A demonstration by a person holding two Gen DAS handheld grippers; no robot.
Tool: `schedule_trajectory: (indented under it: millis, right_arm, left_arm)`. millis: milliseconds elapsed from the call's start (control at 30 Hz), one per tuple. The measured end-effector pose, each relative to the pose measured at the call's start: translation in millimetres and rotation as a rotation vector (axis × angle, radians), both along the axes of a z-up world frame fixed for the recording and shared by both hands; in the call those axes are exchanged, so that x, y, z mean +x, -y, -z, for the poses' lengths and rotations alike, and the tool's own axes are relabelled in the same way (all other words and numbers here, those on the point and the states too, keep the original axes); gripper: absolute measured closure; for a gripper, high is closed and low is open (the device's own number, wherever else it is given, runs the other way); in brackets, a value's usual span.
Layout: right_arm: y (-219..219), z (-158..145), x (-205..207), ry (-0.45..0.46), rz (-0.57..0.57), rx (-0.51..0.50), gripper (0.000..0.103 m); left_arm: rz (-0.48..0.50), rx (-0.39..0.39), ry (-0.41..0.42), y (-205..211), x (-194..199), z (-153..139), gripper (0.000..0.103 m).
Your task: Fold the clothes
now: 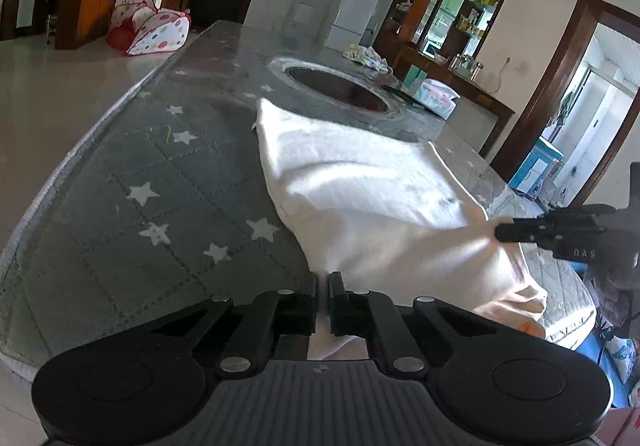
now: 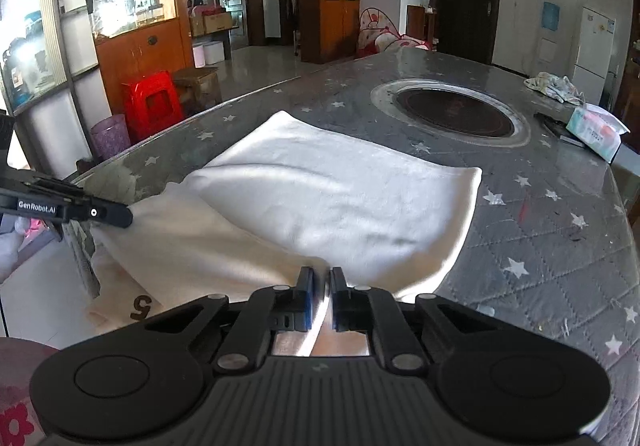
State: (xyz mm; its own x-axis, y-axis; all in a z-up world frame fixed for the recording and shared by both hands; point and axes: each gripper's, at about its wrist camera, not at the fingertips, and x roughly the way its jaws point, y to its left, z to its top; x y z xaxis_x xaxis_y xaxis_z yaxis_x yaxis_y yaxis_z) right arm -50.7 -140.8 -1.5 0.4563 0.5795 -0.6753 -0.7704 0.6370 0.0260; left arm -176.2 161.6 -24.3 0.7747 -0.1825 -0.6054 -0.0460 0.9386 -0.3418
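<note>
— Cloth is seen from the left wrist view spread on a star-print table, its near end drawn off the edge. Why is it held that way?

— It is pinched at two points of that near edge, likely so a fold can be carried forward evenly. The left gripper is clamped on the hem, jaws nearly together with fabric between them. The right gripper is seen at the right side, closed on a bunched corner, and the cloth is pulled taut between the two.

— And from the right wrist view?

— The same cloth is shown lying flat ahead, already doubled by the look of its layered edge, with a printed "5" on the part hanging over the table rim. The right gripper is shut on fabric, a strip of it visible between the jaws. The left gripper is seen at the left, tips buried in the cloth's corner.

— What is the round recess beyond?

— A burner well, it is judged; the cloth is kept short of it. A packet and a crumpled rag are left well apart at the far side.
</note>
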Motion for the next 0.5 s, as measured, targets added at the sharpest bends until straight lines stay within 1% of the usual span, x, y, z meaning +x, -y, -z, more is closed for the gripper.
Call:
schedule_trajectory:
  millis: [67,133,233,367,433,500]
  right_arm:
    - [-1.1,8.6,5.6,-0.027,0.020,-0.016,0.095]
    - [0.2,15.4,8.5,-0.044,0.025,-0.025,0.093]
    - [5.7,8.7,6.4,-0.024,0.024,-0.001,0.090]
    - [8.8,-2.1,3.7,-0.016,0.003,0.026,0.089]
    - [6.3,-0.4,2.0,-0.026,-0.019,0.023,0.089]
    - [2.4,4.1,-0.1,-0.040,-0.038,0.012,0.089]
  left_arm:
    - [0.003,-0.008,-0.011,-1.2,0.1,1.8,0.096]
    - [0.004,-0.011,-0.011,-3.3,-0.2,-1.2,0.092]
    - [-0.002,0.023,0.008,-5.2,0.6,-11.8,0.092]
    - [0.028,0.024,0.068,-2.3,13.2,-27.7,0.092]
    - [0.064,0.016,0.080,4.9,25.5,-29.7,0.092]
    - [0.098,0.001,0.067,12.5,39.9,-25.9,0.092]
